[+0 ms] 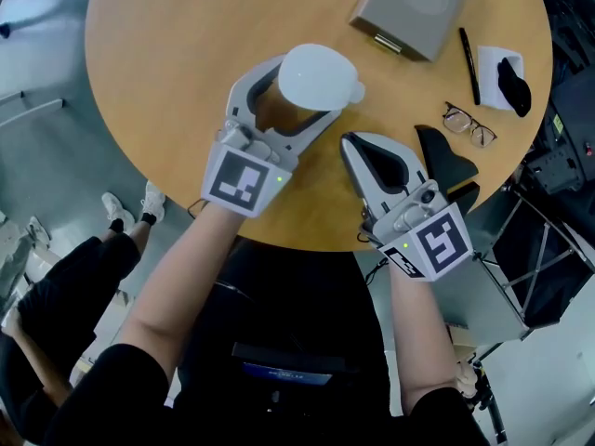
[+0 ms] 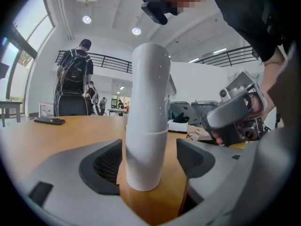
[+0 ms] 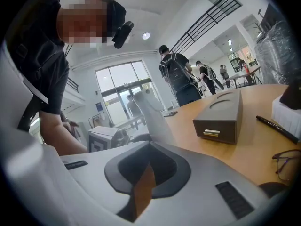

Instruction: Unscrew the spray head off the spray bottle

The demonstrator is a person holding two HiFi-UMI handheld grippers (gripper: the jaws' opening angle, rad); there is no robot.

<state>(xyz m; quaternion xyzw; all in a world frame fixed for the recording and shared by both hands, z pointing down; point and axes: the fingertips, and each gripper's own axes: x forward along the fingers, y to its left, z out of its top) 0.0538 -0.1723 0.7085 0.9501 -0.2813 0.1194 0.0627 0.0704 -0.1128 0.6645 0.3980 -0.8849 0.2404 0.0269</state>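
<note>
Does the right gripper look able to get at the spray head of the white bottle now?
Probably yes. The spray head stands free above the left gripper, whose open jaws flank the bottle, and only bare table separates it from the right gripper. Its jaws are shut, though, and must open first.

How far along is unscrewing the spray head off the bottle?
Done: nothing; the spray head is still on the spray bottle. In hand: the left gripper, jaws open, flanks the bottle without gripping. Left: clamp it, then twist the head off with the shut right gripper.
</note>
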